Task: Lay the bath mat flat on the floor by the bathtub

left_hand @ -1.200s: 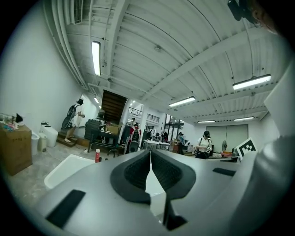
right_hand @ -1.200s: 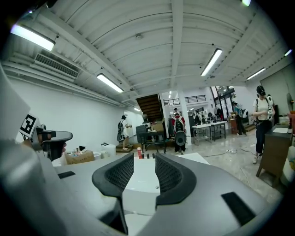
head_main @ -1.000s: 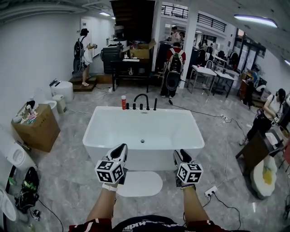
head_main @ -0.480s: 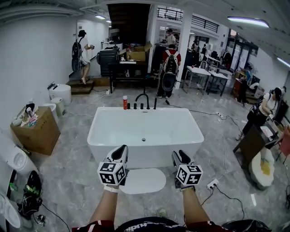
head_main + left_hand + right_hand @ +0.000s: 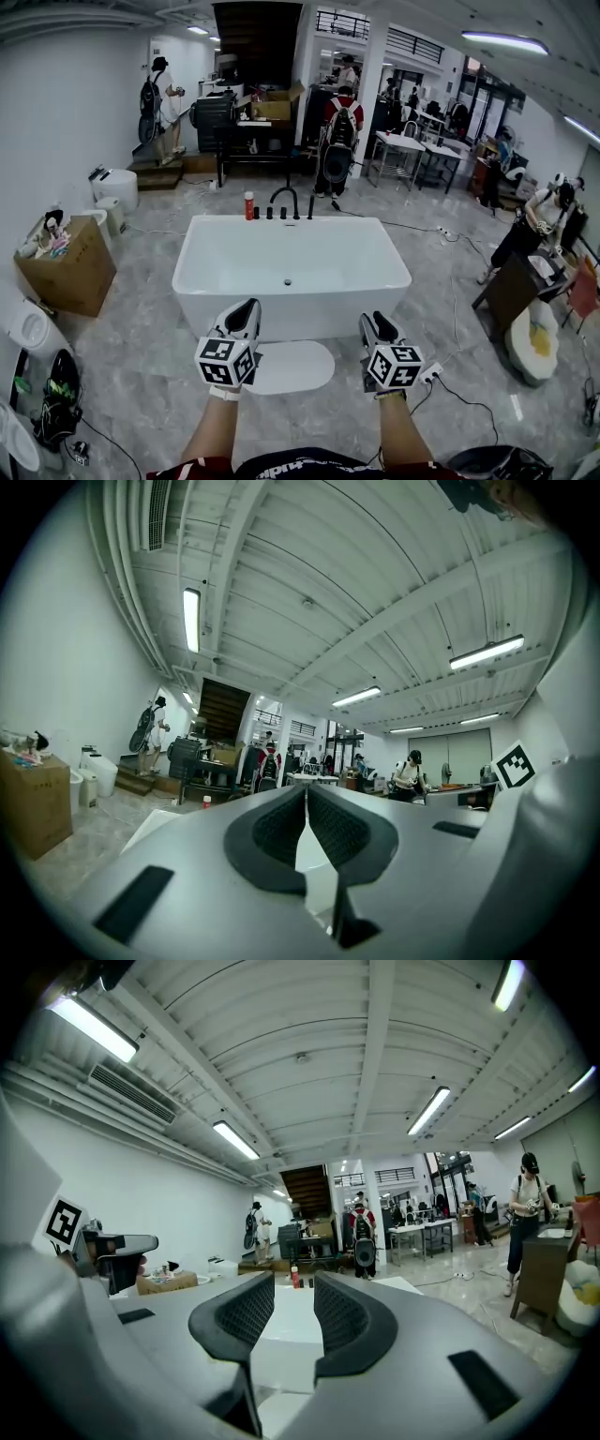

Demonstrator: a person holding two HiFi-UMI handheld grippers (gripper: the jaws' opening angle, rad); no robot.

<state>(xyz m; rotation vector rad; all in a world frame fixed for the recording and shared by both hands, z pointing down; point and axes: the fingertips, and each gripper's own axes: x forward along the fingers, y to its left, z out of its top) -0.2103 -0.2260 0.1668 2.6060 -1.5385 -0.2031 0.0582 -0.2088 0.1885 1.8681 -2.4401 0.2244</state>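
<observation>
**Bath mat flat beside the tub, both grippers above it and empty**

The white oval bath mat (image 5: 286, 367) lies flat on the grey marble floor (image 5: 141, 375), its far edge just beside the near wall of the white freestanding bathtub (image 5: 291, 323). In the head view its left end is covered by the left gripper's marker cube; the rest shows unwrinkled.

The left gripper (image 5: 246, 311) is held above the mat's left end and points toward the tub. In the left gripper view its jaws are clenched, the dark ribbed pads (image 5: 281, 829) meeting at their tips with nothing caught between them.

The right gripper (image 5: 377, 322) is held just past the mat's right end, also pointing at the tub. In the right gripper view its jaws stand apart with only the tub's white wall seen through the gap. They have just been closing a little, and nothing is between them.

On the tub's far rim stand a black faucet (image 5: 285, 199) and a red bottle (image 5: 249, 205). A white power strip (image 5: 429, 373) lies on the floor right of the mat. A cardboard box (image 5: 66, 272) of odds and ends sits well apart at the left wall. Beyond the tub a person with a backpack (image 5: 337, 141) stands facing away.
</observation>
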